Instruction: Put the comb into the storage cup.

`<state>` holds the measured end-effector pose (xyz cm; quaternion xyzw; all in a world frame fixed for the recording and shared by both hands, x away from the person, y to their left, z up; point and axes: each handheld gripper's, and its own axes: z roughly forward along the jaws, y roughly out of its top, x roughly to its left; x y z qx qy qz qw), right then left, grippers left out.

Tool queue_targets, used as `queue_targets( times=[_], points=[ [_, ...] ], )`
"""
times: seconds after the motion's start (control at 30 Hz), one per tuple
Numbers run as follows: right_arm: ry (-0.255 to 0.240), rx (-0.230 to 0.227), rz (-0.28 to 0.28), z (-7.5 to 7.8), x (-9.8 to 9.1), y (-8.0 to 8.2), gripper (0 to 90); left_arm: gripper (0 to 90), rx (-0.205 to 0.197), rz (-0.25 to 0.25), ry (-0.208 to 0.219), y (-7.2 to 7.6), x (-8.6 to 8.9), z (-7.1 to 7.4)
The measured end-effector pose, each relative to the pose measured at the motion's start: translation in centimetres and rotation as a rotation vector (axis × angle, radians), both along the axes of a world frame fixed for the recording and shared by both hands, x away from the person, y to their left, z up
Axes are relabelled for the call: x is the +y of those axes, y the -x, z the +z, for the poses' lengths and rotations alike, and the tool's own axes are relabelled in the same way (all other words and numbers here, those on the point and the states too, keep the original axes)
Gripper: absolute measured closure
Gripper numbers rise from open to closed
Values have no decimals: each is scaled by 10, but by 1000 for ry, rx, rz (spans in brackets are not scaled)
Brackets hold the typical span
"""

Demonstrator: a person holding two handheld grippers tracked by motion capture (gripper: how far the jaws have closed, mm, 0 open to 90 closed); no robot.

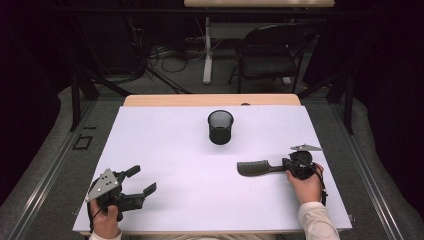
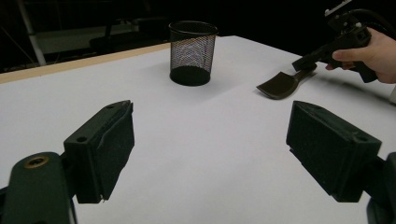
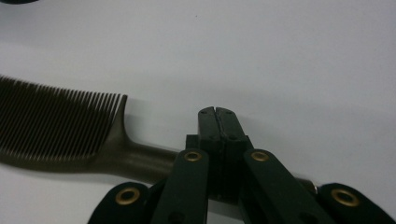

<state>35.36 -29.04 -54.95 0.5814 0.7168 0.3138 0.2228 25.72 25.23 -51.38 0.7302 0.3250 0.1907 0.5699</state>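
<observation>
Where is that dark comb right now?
In the high view the comb lies on the right half of the white table, nearer the person than the mesh cup; the right gripper is clamped on its handle.

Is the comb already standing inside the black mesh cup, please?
No, the comb lies flat on the white table, its handle clamped in the right gripper, apart from the mesh cup.

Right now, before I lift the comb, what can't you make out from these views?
- Right gripper view: the jaws cover the comb handle where they close on it; the teeth run off the left edge.
- High view: mesh cup interior too dark to tell.
- Left gripper view: comb teeth too small.
</observation>
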Motion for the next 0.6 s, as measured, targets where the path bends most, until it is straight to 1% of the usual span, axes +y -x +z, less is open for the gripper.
queue_targets(
  times=[0.07, 0.17, 0.3, 0.43, 0.6],
  points=[
    [7, 2, 7, 0, 0, 2, 900, 156, 0, -4, 1, 0, 0, 0],
    [2, 6, 9, 1, 0, 5, 900, 156, -2, 7, -3, 1, 0, 0],
    [2, 17, 15, 0, 2, 9, 900, 156, -2, 5, 3, 0, 1, 0],
    [9, 17, 27, 0, 3, 14, 900, 156, -3, 8, -1, 1, 1, 1],
    [5, 28, 41, 0, 4, 19, 900, 156, -3, 8, -3, 1, 0, 1]
  ],
)
